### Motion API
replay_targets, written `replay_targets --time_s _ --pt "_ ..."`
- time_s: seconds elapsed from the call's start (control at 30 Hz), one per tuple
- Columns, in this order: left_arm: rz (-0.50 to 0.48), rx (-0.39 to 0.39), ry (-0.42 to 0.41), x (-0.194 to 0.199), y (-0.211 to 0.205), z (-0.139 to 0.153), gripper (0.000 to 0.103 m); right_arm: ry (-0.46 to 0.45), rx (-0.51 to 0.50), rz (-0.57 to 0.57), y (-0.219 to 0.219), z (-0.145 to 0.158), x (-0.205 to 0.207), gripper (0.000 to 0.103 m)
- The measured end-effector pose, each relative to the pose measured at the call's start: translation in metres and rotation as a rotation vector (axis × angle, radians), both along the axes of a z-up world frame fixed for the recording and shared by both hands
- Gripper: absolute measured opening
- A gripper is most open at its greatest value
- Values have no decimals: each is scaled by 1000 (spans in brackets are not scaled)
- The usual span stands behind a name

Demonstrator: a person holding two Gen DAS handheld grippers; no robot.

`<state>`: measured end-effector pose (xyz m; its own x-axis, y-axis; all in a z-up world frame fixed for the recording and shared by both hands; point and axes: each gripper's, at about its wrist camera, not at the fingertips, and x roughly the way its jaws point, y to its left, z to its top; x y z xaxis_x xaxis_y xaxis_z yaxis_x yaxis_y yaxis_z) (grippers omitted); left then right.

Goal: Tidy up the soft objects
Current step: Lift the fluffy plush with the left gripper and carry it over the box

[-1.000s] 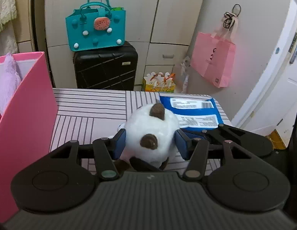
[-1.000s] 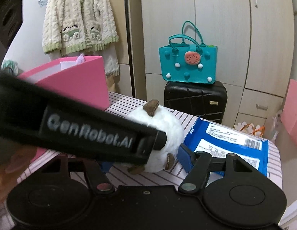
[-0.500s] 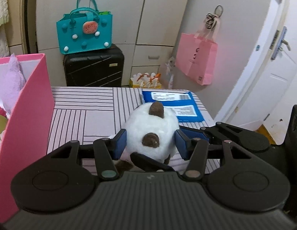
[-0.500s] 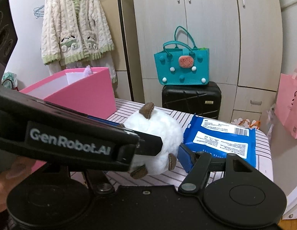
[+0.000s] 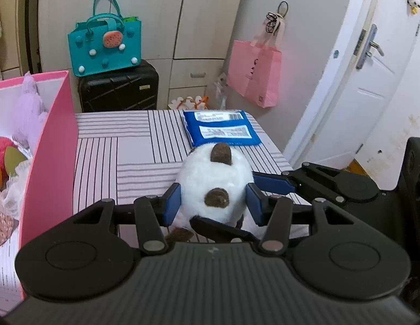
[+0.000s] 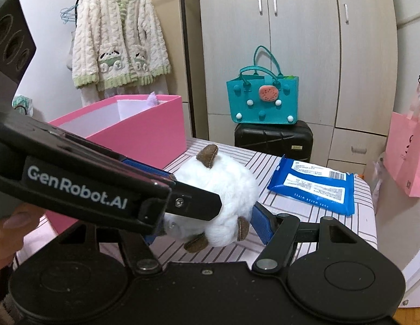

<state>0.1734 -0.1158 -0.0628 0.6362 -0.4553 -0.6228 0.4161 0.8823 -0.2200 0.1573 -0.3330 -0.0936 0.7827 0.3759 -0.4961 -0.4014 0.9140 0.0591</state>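
A round white plush toy [image 5: 214, 181] with brown ears and feet is held above the striped table [image 5: 128, 149]. My left gripper [image 5: 214, 207] is shut on it, blue pads pressed into its sides. My right gripper [image 6: 207, 228] also closes around the plush toy [image 6: 220, 189] from the other side; its left finger is hidden behind the left gripper's body. The pink storage box [image 5: 47, 168] stands to the left, holding a purple plush [image 5: 29, 105] and other soft items.
A blue wet-wipes pack [image 5: 220, 130] lies at the table's far right corner. Behind the table stand a black suitcase [image 5: 119, 89] with a teal bag [image 5: 104, 46] on top. A pink paper bag [image 5: 254, 73] hangs on the wall. A door is at right.
Both grippers have lifted the plush higher above the table, and the left view now looks down into the pink box. The grip has not changed.
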Motion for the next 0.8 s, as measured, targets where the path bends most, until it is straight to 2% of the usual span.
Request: replay_targets --time_s 0.27,0.8 --pt "-74 43 46 -13 3 -1 50 93 -12 -18 10 5 -14 72" --pt "-211 41 232 -20 23 3 50 256 -7 -16 20 8 -34 73"
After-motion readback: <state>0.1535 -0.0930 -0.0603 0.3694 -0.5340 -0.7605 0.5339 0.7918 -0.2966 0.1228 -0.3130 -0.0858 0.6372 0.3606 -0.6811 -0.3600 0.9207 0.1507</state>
